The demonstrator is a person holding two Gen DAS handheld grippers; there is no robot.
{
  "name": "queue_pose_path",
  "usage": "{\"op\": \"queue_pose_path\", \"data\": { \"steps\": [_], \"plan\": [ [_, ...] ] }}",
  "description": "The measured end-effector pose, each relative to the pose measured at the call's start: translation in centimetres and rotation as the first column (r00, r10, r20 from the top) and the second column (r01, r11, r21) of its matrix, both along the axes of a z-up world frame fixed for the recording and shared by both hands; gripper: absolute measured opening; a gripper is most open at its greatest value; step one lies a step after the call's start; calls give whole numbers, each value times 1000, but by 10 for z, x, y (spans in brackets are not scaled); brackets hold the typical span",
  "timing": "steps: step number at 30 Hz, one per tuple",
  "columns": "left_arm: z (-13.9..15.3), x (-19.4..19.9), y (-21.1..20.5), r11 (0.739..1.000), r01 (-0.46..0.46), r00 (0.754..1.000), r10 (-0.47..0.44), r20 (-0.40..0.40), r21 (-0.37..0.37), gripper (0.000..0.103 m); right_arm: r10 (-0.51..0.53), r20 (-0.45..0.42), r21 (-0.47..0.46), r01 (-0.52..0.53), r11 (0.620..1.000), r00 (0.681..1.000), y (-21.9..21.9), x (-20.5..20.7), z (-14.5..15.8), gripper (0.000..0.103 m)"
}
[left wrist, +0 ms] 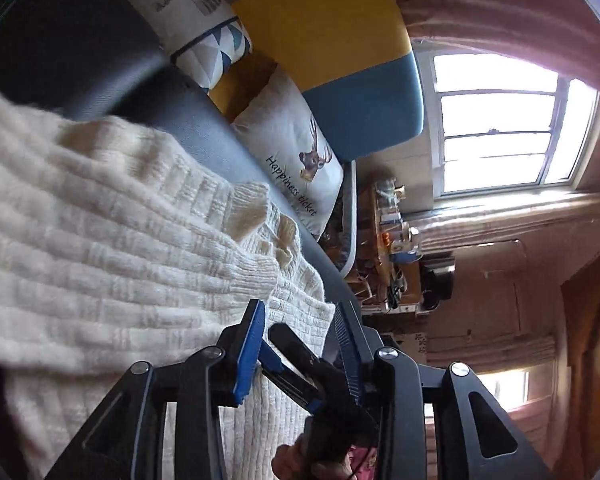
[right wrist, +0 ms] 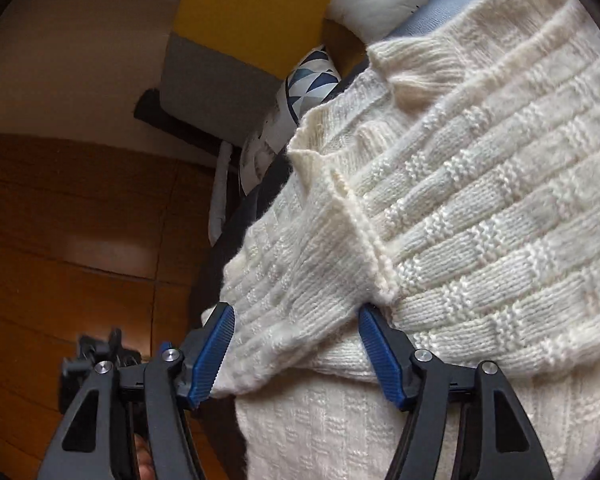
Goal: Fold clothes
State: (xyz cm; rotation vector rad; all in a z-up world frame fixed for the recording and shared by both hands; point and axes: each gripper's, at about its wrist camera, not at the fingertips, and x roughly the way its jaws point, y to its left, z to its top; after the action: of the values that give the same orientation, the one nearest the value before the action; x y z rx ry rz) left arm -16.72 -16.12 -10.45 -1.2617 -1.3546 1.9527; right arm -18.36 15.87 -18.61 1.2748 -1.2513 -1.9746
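A cream knit sweater lies spread on a dark sofa seat. A pillow reads "Happiness ticket". The left tongs gape partway over its edge, gripping nothing. The right tongs stand wide astride a knit fold, pads not pressing.

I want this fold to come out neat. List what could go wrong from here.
1. The right gripper straddles a thick bunch of the cream sweater; closing may pinch several layers and drag the fold.
2. The left gripper stands open at the sweater's edge beside the dark sofa seat; it may miss the hem.
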Motion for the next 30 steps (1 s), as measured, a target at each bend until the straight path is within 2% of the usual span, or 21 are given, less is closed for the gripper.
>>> {"op": "queue_pose_path", "data": {
  "steps": [1, 2, 4, 6, 7, 11, 14, 18, 19, 20, 21, 23, 26, 30],
  "plan": [
    [-4, 11, -13, 1000, -27, 1000, 27, 2, 13, 39, -15, 1, -25, 15, 1000, 1000, -2, 0, -1, 61],
    [-8, 22, -27, 998, -54, 999, 54, 3, 25, 39, -26, 1, -49, 26, 998, 1000, -5, 1, -2, 47],
    [-18, 42, -52, 993, -108, 994, 107, 10, 47, 39, -51, 20, -32, 52, 998, 998, -12, 0, -7, 34],
    [-36, 60, -69, 986, -157, 987, 155, 37, 59, 39, -78, 42, -2, 78, 997, 996, -20, 0, -12, 32],
    [-46, 66, -76, 981, -178, 983, 175, 58, 72, 39, -85, 49, -4, 85, 996, 995, -23, 0, -16, 27],
    [-77, 85, -97, 957, -252, 964, 236, 119, 142, 39, -138, 80, -94, 145, 985, 987, -23, 3, -26, 27],
    [-86, 91, -104, 948, -271, 959, 250, 134, 167, 39, -149, 104, -155, 163, 974, 983, -23, 4, -32, 27],
    [-92, 92, -101, 939, -283, 955, 258, 147, 195, 39, -47, 92, -58, 53, 997, 995, -37, -5, -22, 28],
    [-93, 92, -100, 935, -287, 954, 260, 151, 206, 39, -35, 100, -32, 38, 999, 994, -40, -6, -19, 25],
    [-94, 92, -99, 931, -293, 952, 264, 152, 218, 39, -39, 105, 19, 37, 999, 994, -42, -7, -15, 15],
    [-93, 93, -98, 926, -300, 951, 269, 154, 232, 39, -45, 97, 78, 37, 996, 994, -46, -7, -8, 10],
    [-92, 91, -94, 912, -314, 947, 280, 156, 265, 42, -40, 49, 128, 33, 991, 998, -54, -11, 11, 9],
    [-93, 92, -93, 878, -351, 935, 310, 172, 324, 50, -5, -45, 196, 14, 981, 999, -67, -20, 51, 9],
    [-93, 86, -84, 821, -397, 918, 345, 196, 410, 55, 80, -169, 287, -29, 958, 982, -82, -40, 112, 9]
  ]
}}
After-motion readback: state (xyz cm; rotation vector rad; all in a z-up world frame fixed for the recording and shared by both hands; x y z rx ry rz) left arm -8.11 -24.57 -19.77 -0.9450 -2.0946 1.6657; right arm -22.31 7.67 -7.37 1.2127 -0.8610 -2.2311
